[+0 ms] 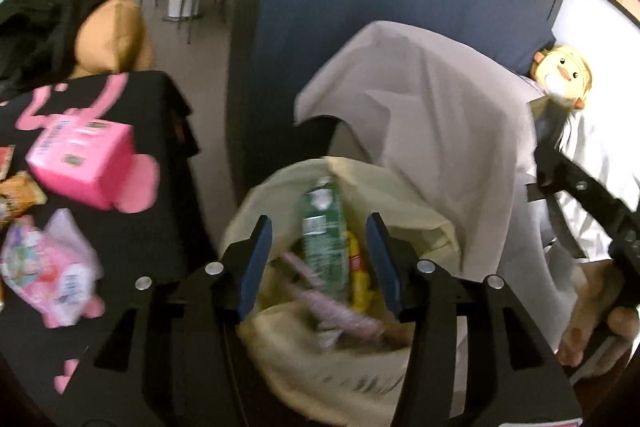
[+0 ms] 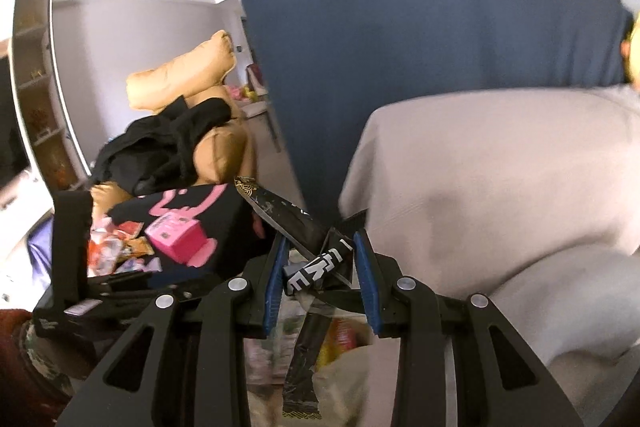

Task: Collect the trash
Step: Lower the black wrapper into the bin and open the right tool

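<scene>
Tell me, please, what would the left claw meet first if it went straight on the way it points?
Probably the green plastic bottle lying in the open yellow trash bag; it sits right between the open left claw fingers, though depth is unclear.

A counter [image 1: 152,227] under a black cloth [image 1: 132,99] with pink figures carries a pink box [image 1: 80,163] near its far edge. Nearer, a pink-and-white packet [image 1: 52,267] lies by itself. At the left edge are orange wrappers [image 1: 16,195], partly cut off. In the right wrist view more crumpled wrappers [image 2: 116,251] lie just beside the box.
</scene>
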Available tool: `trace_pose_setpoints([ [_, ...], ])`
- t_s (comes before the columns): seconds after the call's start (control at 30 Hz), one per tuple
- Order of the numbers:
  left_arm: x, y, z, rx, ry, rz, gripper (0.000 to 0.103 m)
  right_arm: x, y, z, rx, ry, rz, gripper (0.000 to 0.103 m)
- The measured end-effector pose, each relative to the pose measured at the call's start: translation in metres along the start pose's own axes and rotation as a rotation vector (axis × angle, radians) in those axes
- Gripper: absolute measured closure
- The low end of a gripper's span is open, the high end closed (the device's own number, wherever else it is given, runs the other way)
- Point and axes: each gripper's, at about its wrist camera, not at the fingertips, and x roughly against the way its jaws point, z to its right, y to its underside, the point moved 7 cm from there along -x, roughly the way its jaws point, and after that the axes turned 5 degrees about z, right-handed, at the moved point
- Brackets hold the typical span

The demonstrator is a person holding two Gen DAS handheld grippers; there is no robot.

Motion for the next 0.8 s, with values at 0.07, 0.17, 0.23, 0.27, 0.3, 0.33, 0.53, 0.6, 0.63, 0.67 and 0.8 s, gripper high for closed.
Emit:
trace_pose_setpoints([
  [0.07,0.015,0.003,-0.011,-0.011,-0.022,0.006,0.056,-0.011,0.009,-0.008,-0.032,-0.043,-0.023,0.071],
  [0.17,0.034,0.01,-0.022,-0.026,-0.04,0.021,0.056,-0.03,0.024,-0.019,-0.074,-0.089,-0.067,0.071],
  [0.23,0.048,0.016,-0.033,-0.036,-0.061,0.028,0.056,-0.037,0.032,-0.023,-0.083,-0.093,-0.087,0.071],
  [0.27,0.052,0.018,-0.036,-0.036,-0.067,0.031,0.056,-0.042,0.038,-0.025,-0.081,-0.087,-0.1,0.071],
  [0.3,0.06,0.022,-0.043,-0.031,-0.078,0.035,0.056,-0.046,0.042,-0.026,-0.076,-0.078,-0.11,0.071],
  [0.33,0.064,0.024,-0.049,-0.025,-0.087,0.037,0.056,-0.05,0.047,-0.027,-0.069,-0.064,-0.122,0.07],
  [0.53,0.093,0.034,-0.09,0.055,-0.124,0.066,0.052,-0.063,0.063,-0.024,-0.039,0.004,-0.175,0.048],
  [0.6,0.103,0.035,-0.106,0.082,-0.142,0.082,0.051,-0.062,0.063,-0.025,-0.028,0.015,-0.176,0.043],
  [0.63,0.108,0.035,-0.115,0.1,-0.152,0.091,0.051,-0.06,0.061,-0.026,-0.024,0.022,-0.171,0.042],
  [0.67,0.113,0.034,-0.123,0.12,-0.162,0.1,0.051,-0.058,0.06,-0.027,-0.023,0.025,-0.166,0.04],
  [0.8,0.135,0.036,-0.156,0.172,-0.209,0.142,0.051,-0.052,0.05,-0.038,-0.001,0.024,-0.151,0.04],
])
